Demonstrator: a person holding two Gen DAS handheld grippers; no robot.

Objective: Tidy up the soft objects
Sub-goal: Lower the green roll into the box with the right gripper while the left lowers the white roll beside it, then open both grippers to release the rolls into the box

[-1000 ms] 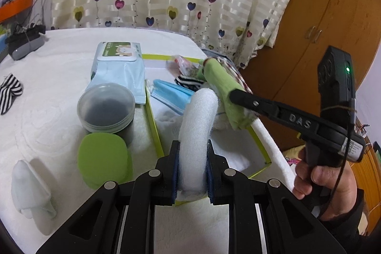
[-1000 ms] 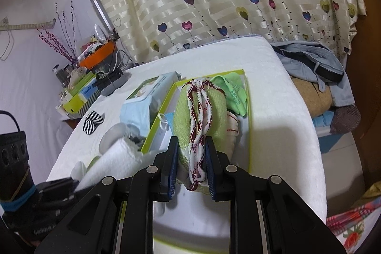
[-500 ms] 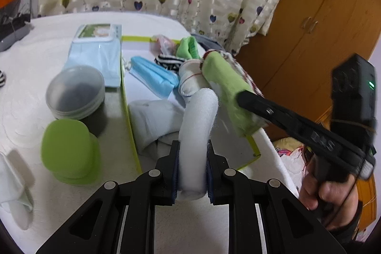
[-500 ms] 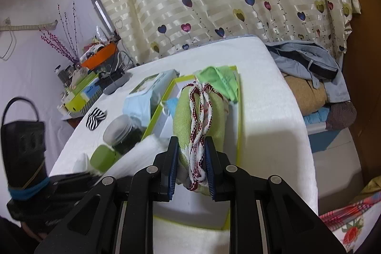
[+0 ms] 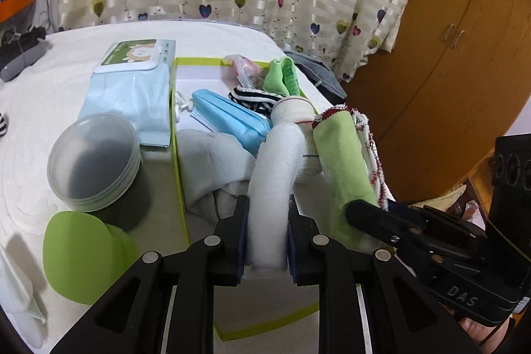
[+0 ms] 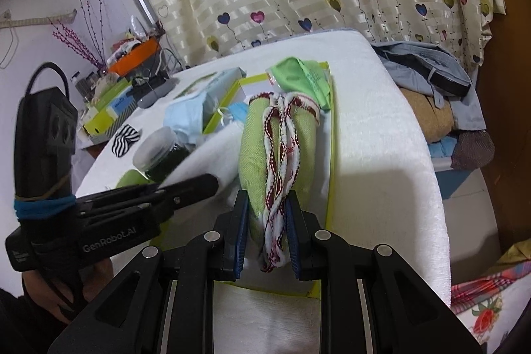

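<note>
White fleece fills my left tool (image 5: 265,241): its pads pinch the near end of a white sock (image 5: 275,175), which arches up and forward over the yellow-green-rimmed box (image 5: 181,184). My right tool (image 6: 265,238) is closed on a green sock with red-and-white trim (image 6: 278,151), held above the box's right half, beside the white one. Both tools stand narrow around cloth, the left one's jaws easing apart slightly while the pads are on the fleece.

I judge the step in hand to be setting both socks into the box. To do it well I would lower each until the drooping end rests on the box floor before letting go, so neither flops over the rim.

Room is tight. Lying in the box already are a crumpled white cloth (image 5: 212,161) at the near left, a blue face mask (image 5: 232,116) in the middle, and a striped sock (image 5: 252,97) and a small green sock (image 5: 283,77) toward the back. Bare floor shows mainly at the near end, under my tools. Just outside the left wall stand a clear-lidded jar (image 5: 93,161), a green pad (image 5: 78,257) and a wipes pack (image 5: 132,92), so I should not swing left. On the right, the worktop (image 6: 375,135) runs only a short way past the box before its edge drops off, so the green sock needs to land inside the right rim.
</note>
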